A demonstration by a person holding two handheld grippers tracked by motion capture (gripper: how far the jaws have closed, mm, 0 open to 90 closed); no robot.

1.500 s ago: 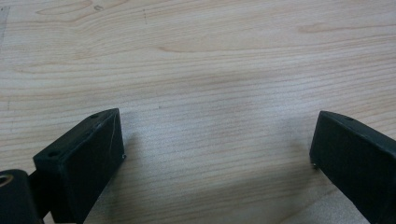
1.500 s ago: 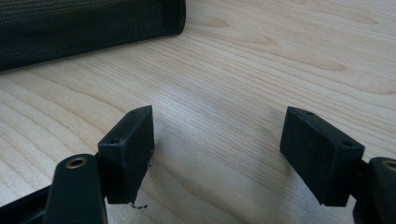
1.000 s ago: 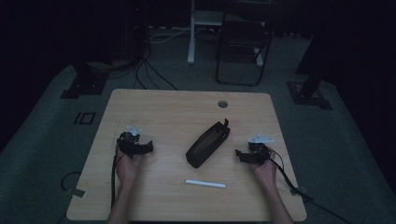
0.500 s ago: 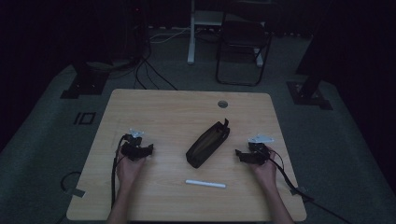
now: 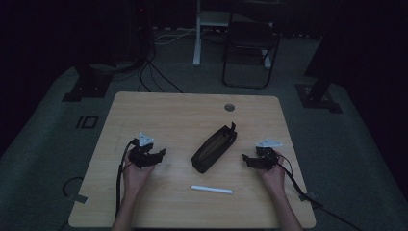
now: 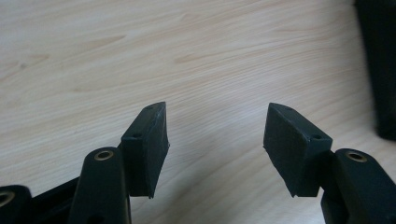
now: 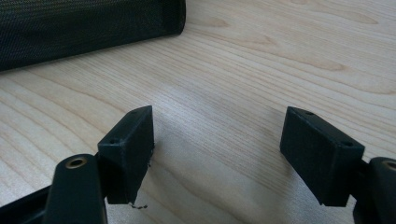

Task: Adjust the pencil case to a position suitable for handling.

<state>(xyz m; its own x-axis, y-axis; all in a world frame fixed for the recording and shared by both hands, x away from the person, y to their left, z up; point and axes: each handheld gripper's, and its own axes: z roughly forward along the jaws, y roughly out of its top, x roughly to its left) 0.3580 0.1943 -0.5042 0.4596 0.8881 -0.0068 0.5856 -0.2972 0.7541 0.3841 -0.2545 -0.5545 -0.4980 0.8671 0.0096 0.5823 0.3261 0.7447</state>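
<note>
A dark zip pouch (image 5: 213, 147) lies slantwise at the middle of the wooden table (image 5: 183, 115). A white pen (image 5: 211, 189) lies in front of it, nearer the person. My left gripper (image 5: 159, 155) rests on the table left of the pouch, open, jaws pointing right. The left gripper view has my left gripper (image 6: 215, 140) open over bare wood, with the pouch (image 6: 378, 65) at the right edge. My right gripper (image 5: 246, 159) sits right of the pouch, open and empty. From the right gripper view, the right gripper (image 7: 217, 154) is open, with the pouch (image 7: 84, 25) at top left.
A round cable hole (image 5: 229, 107) sits near the table's far edge. Beyond the table stand a folding chair (image 5: 250, 43), a white desk leg (image 5: 196, 33) and dark stands with cables on the floor. The room is dim.
The left gripper has shifted slightly toward the person and the right. The right gripper, pouch and pen have stayed where they were.
</note>
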